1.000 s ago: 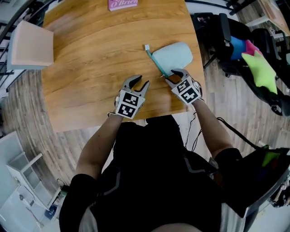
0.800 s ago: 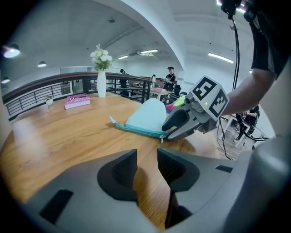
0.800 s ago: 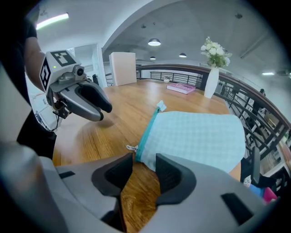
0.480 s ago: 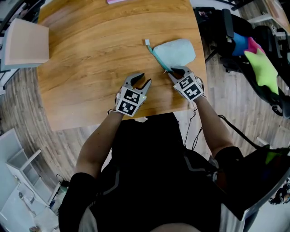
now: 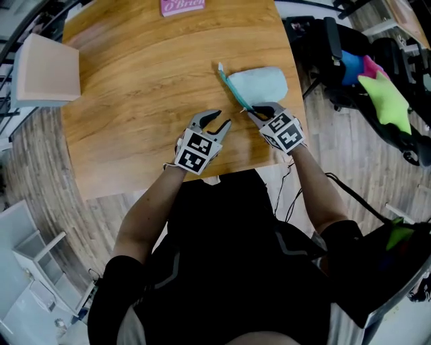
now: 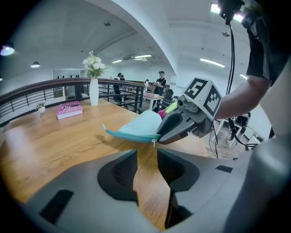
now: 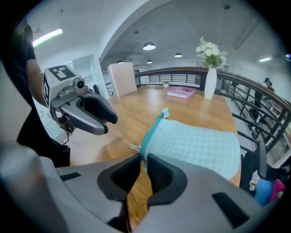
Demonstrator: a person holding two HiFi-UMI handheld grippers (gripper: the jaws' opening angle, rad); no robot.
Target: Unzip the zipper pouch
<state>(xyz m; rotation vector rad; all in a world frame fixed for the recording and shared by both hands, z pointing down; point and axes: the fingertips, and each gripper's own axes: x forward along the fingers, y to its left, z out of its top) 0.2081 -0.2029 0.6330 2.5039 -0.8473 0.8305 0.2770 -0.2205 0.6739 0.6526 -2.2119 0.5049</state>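
A light blue zipper pouch [image 5: 259,82] with a teal zipper [image 7: 152,129] lies on the wooden table [image 5: 148,74] near its right edge. My right gripper [image 5: 252,110] holds the pouch's near corner; its jaws have just been closing and now pinch the fabric [image 7: 142,157]. In the left gripper view the pouch [image 6: 138,127] hangs slightly raised from the right gripper [image 6: 166,134], the small zipper pull [image 6: 154,142] dangling at that end. My left gripper [image 5: 219,120] stands open and empty a short way left of the pouch, over bare table [image 6: 147,152].
A pink book [image 5: 182,5] lies at the table's far edge and a white vase of flowers [image 6: 94,88] stands near it. A beige box [image 5: 46,67] sits off the table's left. A chair with bright cloths [image 5: 377,87] stands right. The table's near edge runs just under both grippers.
The right gripper's jaws have narrowed onto the pouch's near corner and lifted it a little. The left gripper has drifted slightly toward the pouch, still open.
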